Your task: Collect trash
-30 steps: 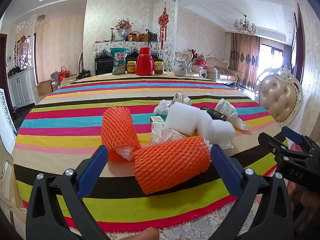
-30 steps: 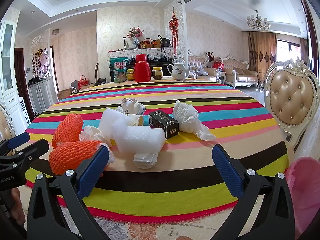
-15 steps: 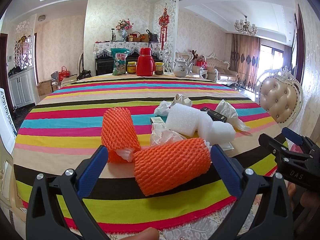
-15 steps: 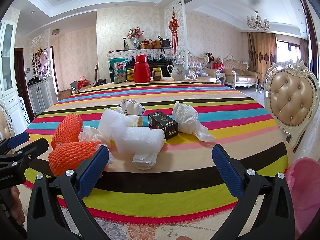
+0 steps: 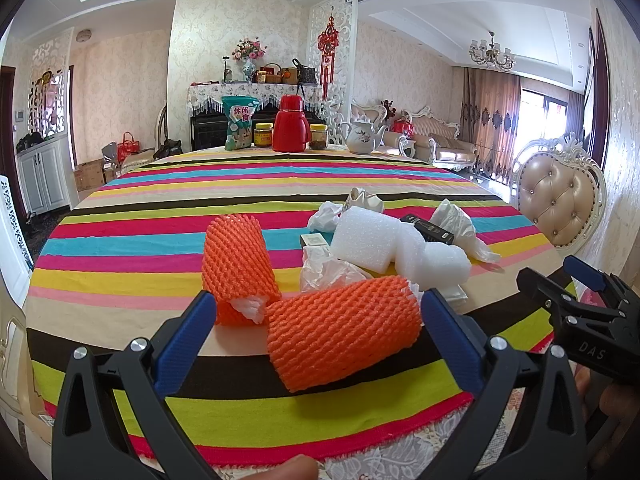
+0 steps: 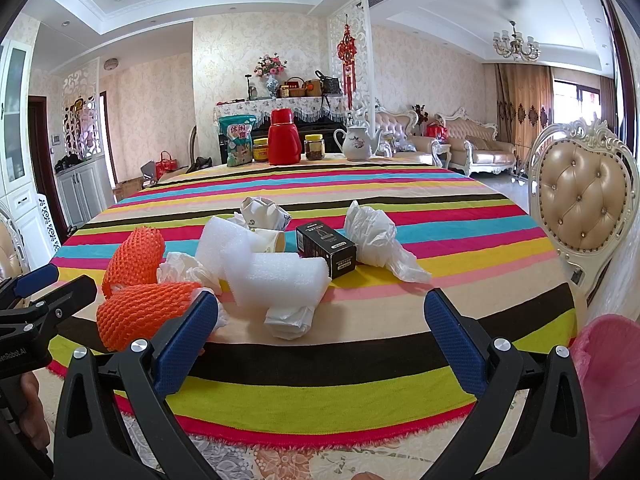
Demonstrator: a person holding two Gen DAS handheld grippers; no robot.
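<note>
Nothing has shifted since prev frame; both jaws wide open w/ nothing held, left gripper [image 5: 316,312] straddling near orange foam net [image 5: 344,328], which may squash & slip on closing.

foam sleeves [image 5: 344,340] left, box [image 6: 326,246] right

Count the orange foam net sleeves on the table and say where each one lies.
2. The near orange sleeve lies on its side at the table's front edge, between the left gripper fingers. The far orange sleeve lies just behind it, to its left. Others may be hidden under the white trash.
</note>
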